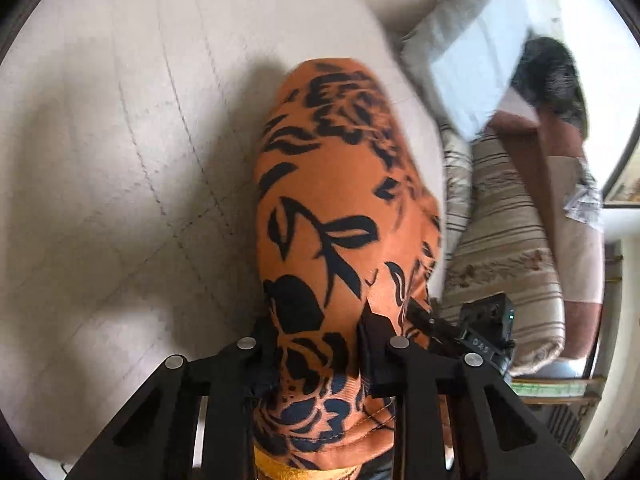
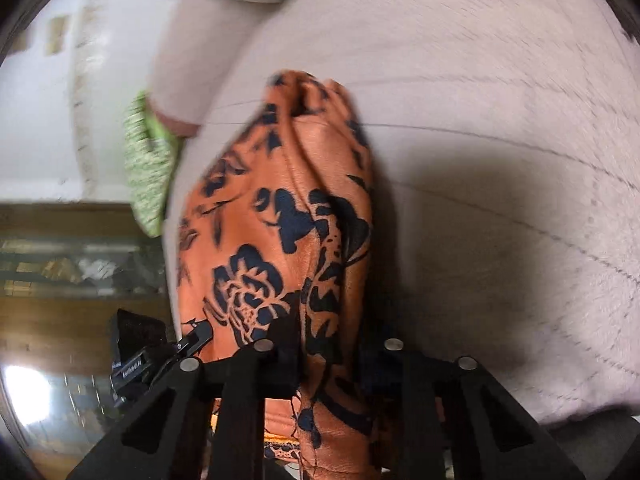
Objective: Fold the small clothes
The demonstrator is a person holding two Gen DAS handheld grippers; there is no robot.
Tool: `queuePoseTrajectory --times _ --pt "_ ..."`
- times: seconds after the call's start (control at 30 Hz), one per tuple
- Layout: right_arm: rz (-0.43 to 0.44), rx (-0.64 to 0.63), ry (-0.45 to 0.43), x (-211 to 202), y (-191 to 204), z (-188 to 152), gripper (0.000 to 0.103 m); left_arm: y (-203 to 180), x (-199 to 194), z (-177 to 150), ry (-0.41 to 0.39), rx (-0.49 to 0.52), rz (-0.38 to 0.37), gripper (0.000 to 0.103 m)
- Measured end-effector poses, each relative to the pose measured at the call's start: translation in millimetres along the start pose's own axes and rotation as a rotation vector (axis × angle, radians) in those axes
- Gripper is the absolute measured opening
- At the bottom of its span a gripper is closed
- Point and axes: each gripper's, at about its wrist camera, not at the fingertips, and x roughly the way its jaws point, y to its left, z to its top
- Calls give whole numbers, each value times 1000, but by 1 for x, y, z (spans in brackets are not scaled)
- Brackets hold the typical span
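Over the pale bedsheet [image 1: 120,160], the left gripper [image 1: 320,344] is clamping a bunch of the orange cloth [image 1: 340,200], a floral print in black. From this left wrist view the fabric is running up between the two fingers and bulging away from them in a rounded hump, lifted off the sheet and throwing a shadow to its left. Beside it, low on the right, the other gripper's body is showing, just next to the cloth's edge. Pillows [image 1: 472,60] and a striped blanket [image 1: 512,240] are lying well apart, off to the right.

Switching to the right wrist view, the right gripper [image 2: 328,352] is pinching the cloth [image 2: 280,220] too, a thick gathered fold passing straight between its fingers. The fabric is rising in a ridge ahead, with the sheet [image 2: 500,120] spreading out to the right and a green patterned item [image 2: 148,168] hanging at the bed's edge on the left. The picture is smeared, so finer creases are impossible to read.

Both grips look bunched rather than taken on clean corners. To fold this well, I'd say the hands need to draw apart and level so the cloth is hanging flat, then lay it down smoothly on the sheet before doubling it over. Letting go while it is still crumpled risks a lumpy fold.
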Motion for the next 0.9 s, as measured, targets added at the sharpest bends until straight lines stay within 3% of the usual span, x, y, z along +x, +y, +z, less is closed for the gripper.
queuePoseTrajectory --times 0.2,0.37,0.53,0.63,0.73,0.8,0.83,0.87,0.9 --pt "109 -169 -23 0 66 -11 18 -12 -79 11 -112 91 -38 24" --pt "164 -280 -55 11 138 10 18 -19 -141 37 -216 183 -28 24" --pt "148 -344 -66 40 179 41 18 7 -154 76 -253 187 -12 25" --pt "99 -343 -43 79 177 57 18 40 -135 88 -236 143 24 25" --pt "39 -300 21 117 147 62 20 76 -98 98 -168 32 92 28" --pt "-15 -270 60 133 126 62 27 90 -78 100 -107 5 145 44" --pt "-3 -228 66 136 115 63 40 92 -77 99 -113 7 167 50" --pt "7 -184 60 131 109 64 45 91 -79 99 -124 12 180 57" --pt "4 -177 61 126 108 63 45 89 -85 95 -134 16 189 57"
